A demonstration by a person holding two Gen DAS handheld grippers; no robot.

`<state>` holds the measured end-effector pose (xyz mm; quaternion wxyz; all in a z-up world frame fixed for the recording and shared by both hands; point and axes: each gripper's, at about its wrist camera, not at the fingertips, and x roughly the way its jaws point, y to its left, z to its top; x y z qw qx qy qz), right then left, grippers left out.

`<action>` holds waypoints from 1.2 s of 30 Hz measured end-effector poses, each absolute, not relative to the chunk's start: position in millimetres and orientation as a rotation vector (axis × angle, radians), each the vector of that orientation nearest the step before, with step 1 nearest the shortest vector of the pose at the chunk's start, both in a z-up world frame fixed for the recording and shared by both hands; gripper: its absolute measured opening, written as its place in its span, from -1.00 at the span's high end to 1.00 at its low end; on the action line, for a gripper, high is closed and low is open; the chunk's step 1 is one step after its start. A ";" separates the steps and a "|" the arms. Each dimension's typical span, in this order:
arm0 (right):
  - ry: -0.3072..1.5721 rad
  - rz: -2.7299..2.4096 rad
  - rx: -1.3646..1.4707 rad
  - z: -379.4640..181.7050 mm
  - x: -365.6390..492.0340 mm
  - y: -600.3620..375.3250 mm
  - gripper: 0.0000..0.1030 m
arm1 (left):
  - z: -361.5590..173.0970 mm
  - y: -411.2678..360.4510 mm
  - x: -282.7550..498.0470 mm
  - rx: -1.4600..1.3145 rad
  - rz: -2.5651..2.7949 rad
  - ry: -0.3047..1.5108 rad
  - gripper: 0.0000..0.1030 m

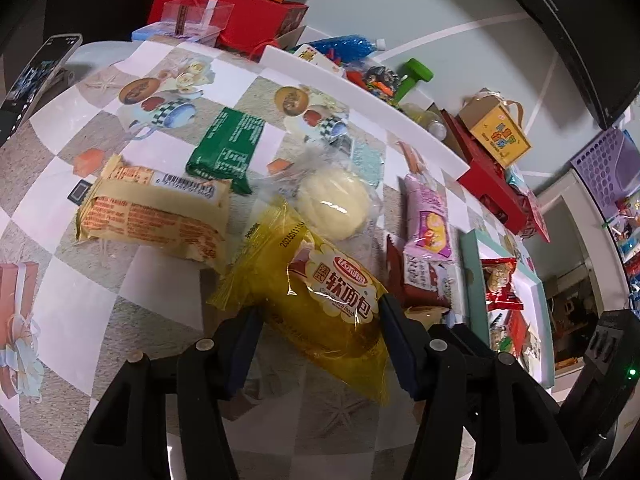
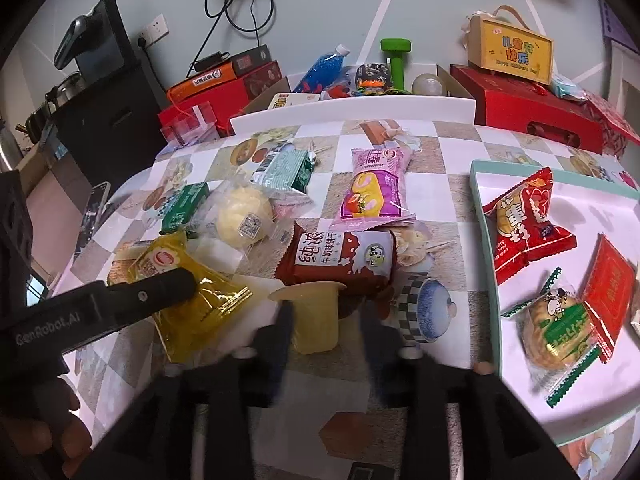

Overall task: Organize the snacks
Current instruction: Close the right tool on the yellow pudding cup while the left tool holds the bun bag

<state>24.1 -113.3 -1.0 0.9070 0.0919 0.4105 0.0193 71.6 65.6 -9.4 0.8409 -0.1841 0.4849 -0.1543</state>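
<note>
Left wrist view: left gripper point(image 1: 318, 322) has its fingers set on either side of the yellow soft-bread packet point(image 1: 320, 300), both pads touching the wrapper, pinching it. Packet lies on the patterned tablecloth point(image 1: 80, 300). Just past it: a round pale bun in clear wrap point(image 1: 334, 204), touching the yellow packet's top edge. Left of that, a beige wrapped cake with barcode point(image 1: 156, 216); behind it a green packet point(image 1: 228, 146). Right of the bun, a pink packet point(image 1: 430, 220) with a dark red biscuit packet point(image 1: 420, 284) below it. Far right, the teal-rimmed tray point(image 1: 470, 280) holds a red snack bag point(image 1: 500, 284). Far edge: white board point(image 1: 360, 92), red boxes point(image 1: 256, 20), green dumbbell point(image 1: 414, 78).

Right wrist view: right gripper point(image 2: 326, 322) has fingers spread, blurred, straddling a yellow jelly cup point(image 2: 312, 320) lying on the cloth; contact with the cup unclear. Dark red biscuit packet point(image 2: 340, 258) sits just beyond the cup. Left gripper point(image 2: 120, 304) comes in from the left over the yellow packet point(image 2: 200, 300). Tray point(image 2: 486, 240) to the right carries the red snack bag point(image 2: 524, 226), a green-wrapped cookie point(image 2: 556, 328) and a flat red packet point(image 2: 610, 292). Mid-table: bun point(image 2: 242, 218), pink packet point(image 2: 374, 184). Far back: yellow gift box point(image 2: 516, 50) on a red box point(image 2: 532, 114).
</note>
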 end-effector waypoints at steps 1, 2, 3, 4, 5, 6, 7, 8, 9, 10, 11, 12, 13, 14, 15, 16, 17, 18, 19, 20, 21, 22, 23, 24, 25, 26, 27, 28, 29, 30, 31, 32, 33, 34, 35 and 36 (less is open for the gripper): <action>0.846 0.040 0.187 -0.9 24.1 -112.8 0.20 | -10.3 66.2 72.3 -0.389 -0.324 1.028 -0.17; 0.845 0.039 0.186 -0.7 24.1 -112.6 0.20 | -11.5 66.8 72.9 -0.389 -0.321 1.032 -0.17; 0.845 0.040 0.187 -1.0 24.2 -112.3 0.20 | -12.3 67.3 73.3 -0.390 -0.320 1.034 -0.17; 0.846 0.043 0.188 -1.4 24.5 -111.9 0.20 | -13.3 68.0 73.8 -0.393 -0.319 1.037 -0.17; 0.848 0.046 0.189 -1.9 24.9 -111.3 0.19 | -14.1 68.6 74.2 -0.395 -0.319 1.039 -0.17; 0.851 0.050 0.186 -2.9 25.4 -110.1 0.17 | -14.9 69.4 74.6 -0.397 -0.319 1.041 -0.17; 0.852 0.053 0.183 -3.1 25.7 -108.9 0.13 | -15.8 70.7 75.1 -0.402 -0.317 1.043 -0.17; 0.854 0.056 0.175 -3.9 26.3 -107.0 0.03 | -16.2 71.9 75.5 -0.405 -0.315 1.044 -0.17; 0.855 0.056 0.169 -4.4 26.8 -105.7 -0.04 | -16.5 73.1 75.6 -0.408 -0.312 1.044 -0.17; 0.857 0.054 0.160 -5.3 27.3 -104.2 -0.04 | -17.1 74.5 76.3 -0.410 -0.308 1.045 -0.17; 0.858 0.052 0.155 -6.1 28.0 -103.4 -0.04 | -17.5 75.2 76.7 -0.411 -0.306 1.046 -0.17; 0.860 0.050 0.153 -7.1 29.1 -103.0 -0.04 | -18.0 75.8 77.1 -0.413 -0.305 1.047 -0.17; 0.862 0.048 0.153 -8.3 30.6 -103.0 -0.04 | -18.7 76.2 77.8 -0.417 -0.308 1.050 -0.17; 0.864 0.047 0.155 -9.9 32.6 -103.0 -0.04 | -19.1 76.3 78.2 -0.419 -0.309 1.051 -0.17; 0.865 0.046 0.154 -11.1 34.4 -102.9 -0.04 | -19.3 76.7 78.1 -0.421 -0.310 1.051 -0.17; 0.868 0.044 0.151 -12.7 37.2 -102.4 -0.04 | -19.7 76.7 78.4 -0.423 -0.311 1.052 -0.17; 0.871 0.044 0.150 -13.9 39.3 -101.8 -0.04 | -20.1 76.6 78.8 -0.424 -0.312 1.053 -0.17; 0.871 0.046 0.150 -14.6 41.0 -101.2 -0.04 | -20.4 76.7 79.2 -0.425 -0.314 1.054 -0.17; 0.870 0.047 0.149 -15.6 43.1 -100.2 -0.04 | -21.0 76.4 79.9 -0.427 -0.315 1.055 -0.17; 0.870 0.048 0.148 -16.6 45.0 -99.1 -0.04 | -21.3 76.3 80.4 -0.428 -0.316 1.056 -0.17; 0.871 0.049 0.148 -17.6 46.7 -98.3 -0.04 | -21.5 75.8 80.8 -0.427 -0.317 1.057 -0.17; 0.872 0.049 0.148 -19.1 48.6 -97.4 -0.04 | -21.6 75.6 81.2 -0.428 -0.319 1.057 -0.17; 0.874 0.051 0.150 -20.2 50.2 -96.7 -0.04 | -21.9 75.5 81.8 -0.429 -0.321 1.058 -0.17; 0.875 0.051 0.153 -20.9 51.3 -95.9 -0.04 | -22.1 75.4 82.0 -0.429 -0.321 1.059 -0.18; 0.874 0.053 0.156 -21.3 51.9 -95.6 -0.04 | -22.3 75.3 82.4 -0.430 -0.322 1.059 -0.18; 0.870 0.057 0.160 -21.0 51.9 -95.5 -0.04 | -22.4 75.2 82.6 -0.430 -0.323 1.059 -0.18; 0.867 0.060 0.163 -20.6 51.7 -95.4 -0.03 | -22.6 75.0 82.8 -0.430 -0.323 1.059 -0.18; 0.865 0.062 0.164 -20.1 51.7 -95.1 -0.03 | -22.5 75.0 82.8 -0.430 -0.323 1.059 -0.18; 0.864 0.064 0.164 -19.8 51.5 -94.9 0.03 | -22.5 75.1 82.9 -0.429 -0.324 1.059 -0.18; 0.865 0.065 0.161 -19.8 51.5 -94.7 0.11 | -22.6 75.0 82.9 -0.429 -0.324 1.059 -0.18; 0.867 0.069 0.161 -20.0 51.5 -94.2 0.12 | -22.6 74.8 83.4 -0.429 -0.323 1.059 -0.18; 0.865 0.069 0.160 -19.8 51.2 -93.9 0.12 | -22.4 74.8 83.3 -0.429 -0.323 1.059 -0.18; 0.864 0.070 0.159 -19.8 51.2 -93.6 0.12 | -22.5 74.9 83.4 -0.428 -0.323 1.059 -0.18; 0.864 0.071 0.158 -20.0 51.2 -93.4 0.12 | -22.6 74.6 83.4 -0.426 -0.323 1.059 -0.18; 0.863 0.072 0.159 -20.2 51.1 -93.5 0.12 | -22.7 74.5 83.5 -0.425 -0.323 1.059 -0.18; 0.862 0.072 0.160 -20.0 50.7 -93.8 0.12 | -22.8 74.3 83.5 -0.424 -0.323 1.059 -0.18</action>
